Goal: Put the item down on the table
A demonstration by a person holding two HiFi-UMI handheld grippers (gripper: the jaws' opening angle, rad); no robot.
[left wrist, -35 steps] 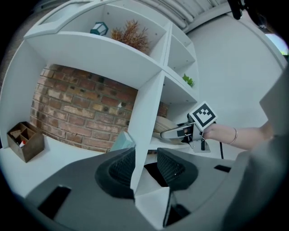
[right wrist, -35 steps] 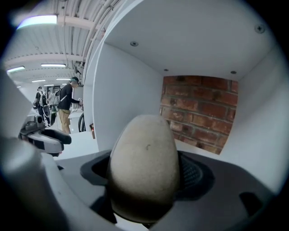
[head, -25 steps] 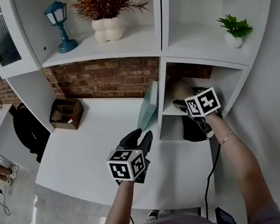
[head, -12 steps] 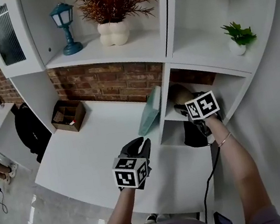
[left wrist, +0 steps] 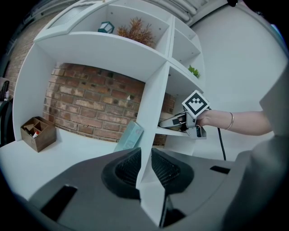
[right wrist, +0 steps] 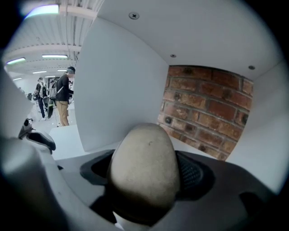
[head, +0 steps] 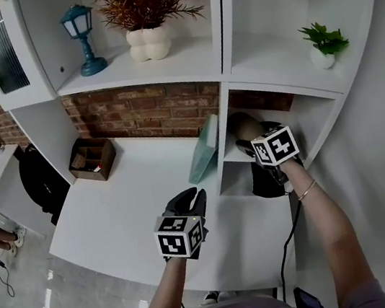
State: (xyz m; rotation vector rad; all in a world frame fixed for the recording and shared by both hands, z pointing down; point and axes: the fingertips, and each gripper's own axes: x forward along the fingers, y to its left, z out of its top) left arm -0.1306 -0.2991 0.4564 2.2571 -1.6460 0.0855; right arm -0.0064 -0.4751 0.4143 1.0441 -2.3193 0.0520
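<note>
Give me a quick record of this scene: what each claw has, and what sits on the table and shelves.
Right claw: shut on a beige egg-shaped item, in the lower cubby
Left claw: empty; jaws just been closing, narrow gap left; above the table
Table: brown box; teal flat box leaning on the divider
Upper shelves: blue lamp, dried plant, small green plant

**Counting What Is Showing**

Two plants are standing here: a dried plant (head: 145, 0) and a green plant (head: 323, 36). One lamp (head: 80, 29), one stone (right wrist: 144, 167), one brown box (head: 92, 157), one teal pack (head: 204, 151) and one black bag (head: 39, 179) are also showing.
</note>
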